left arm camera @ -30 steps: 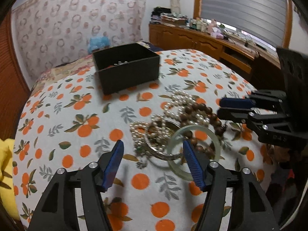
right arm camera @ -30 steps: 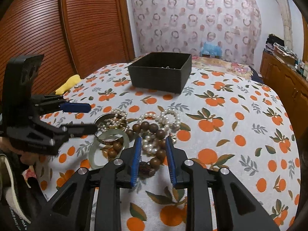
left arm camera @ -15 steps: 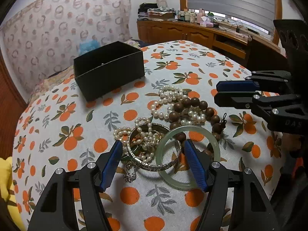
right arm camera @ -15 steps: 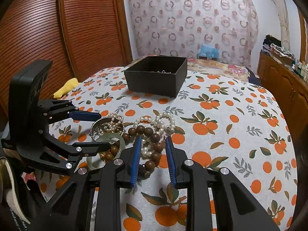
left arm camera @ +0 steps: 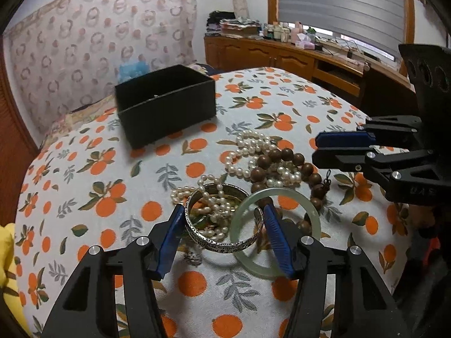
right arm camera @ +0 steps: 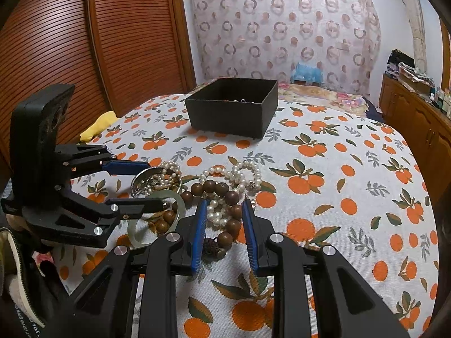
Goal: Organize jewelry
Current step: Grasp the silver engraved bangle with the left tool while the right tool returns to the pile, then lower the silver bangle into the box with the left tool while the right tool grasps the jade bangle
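Silver bangle [left arm camera: 222,225], at six o'clock of the black box [left arm camera: 166,104]: rigid, slick, tangled with pearls. Your left gripper [left arm camera: 222,235] is closing around its sidewalls, not yet pressing; right gripper [right arm camera: 222,229] hangs part-open, empty.

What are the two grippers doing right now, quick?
Left gripper: closing around the silver bangle, not gripping yet.
Right gripper: partly open over the wooden beads, holding nothing.
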A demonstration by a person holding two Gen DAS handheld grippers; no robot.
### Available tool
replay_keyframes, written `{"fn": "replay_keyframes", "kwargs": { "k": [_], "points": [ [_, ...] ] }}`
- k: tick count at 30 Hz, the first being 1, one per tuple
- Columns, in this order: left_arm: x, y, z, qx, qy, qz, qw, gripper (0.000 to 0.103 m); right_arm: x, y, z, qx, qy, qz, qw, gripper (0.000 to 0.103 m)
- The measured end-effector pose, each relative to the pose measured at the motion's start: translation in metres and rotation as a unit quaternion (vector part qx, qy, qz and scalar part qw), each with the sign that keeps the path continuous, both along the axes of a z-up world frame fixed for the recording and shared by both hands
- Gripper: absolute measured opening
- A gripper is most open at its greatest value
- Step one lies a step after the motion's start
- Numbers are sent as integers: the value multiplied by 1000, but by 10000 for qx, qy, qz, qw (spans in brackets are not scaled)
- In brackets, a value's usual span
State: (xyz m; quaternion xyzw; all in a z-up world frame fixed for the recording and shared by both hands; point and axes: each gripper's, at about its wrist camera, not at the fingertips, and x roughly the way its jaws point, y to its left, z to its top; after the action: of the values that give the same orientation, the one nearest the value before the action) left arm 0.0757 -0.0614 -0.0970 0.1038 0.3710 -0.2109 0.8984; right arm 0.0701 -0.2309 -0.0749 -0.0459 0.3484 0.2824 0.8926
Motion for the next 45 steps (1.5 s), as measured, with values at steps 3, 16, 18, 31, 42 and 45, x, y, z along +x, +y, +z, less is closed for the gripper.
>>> {"fn": "replay_keyframes", "kwargs": {
  "k": [3, 16, 18, 31, 42, 45],
  "points": [
    [0, 6, 4, -63, -78, 134, 9999, 54, 0, 3, 0, 20, 23, 51, 10000, 28],
    [-5, 32, 26, -184, -521, 623, 9965, 54, 0, 25, -1, -27, 92, 320, 9994, 28],
    [-5, 36, 28, -213, -548, 681, 9959, 54, 0, 28, -1, -42, 104, 379, 9992, 28],
    [-10, 51, 27, -388, -517, 883, 9940, 55, 3, 54, -15, -578, 226, 643, 9960, 26],
    [-10, 51, 27, -382, -518, 886, 9940, 55, 7, 54, -15, -729, 323, 578, 9951, 15],
    [-10, 52, 27, -389, -523, 880, 9940, 55, 10, 57, -18, -778, 362, 603, 9945, 15]
  ]
}}
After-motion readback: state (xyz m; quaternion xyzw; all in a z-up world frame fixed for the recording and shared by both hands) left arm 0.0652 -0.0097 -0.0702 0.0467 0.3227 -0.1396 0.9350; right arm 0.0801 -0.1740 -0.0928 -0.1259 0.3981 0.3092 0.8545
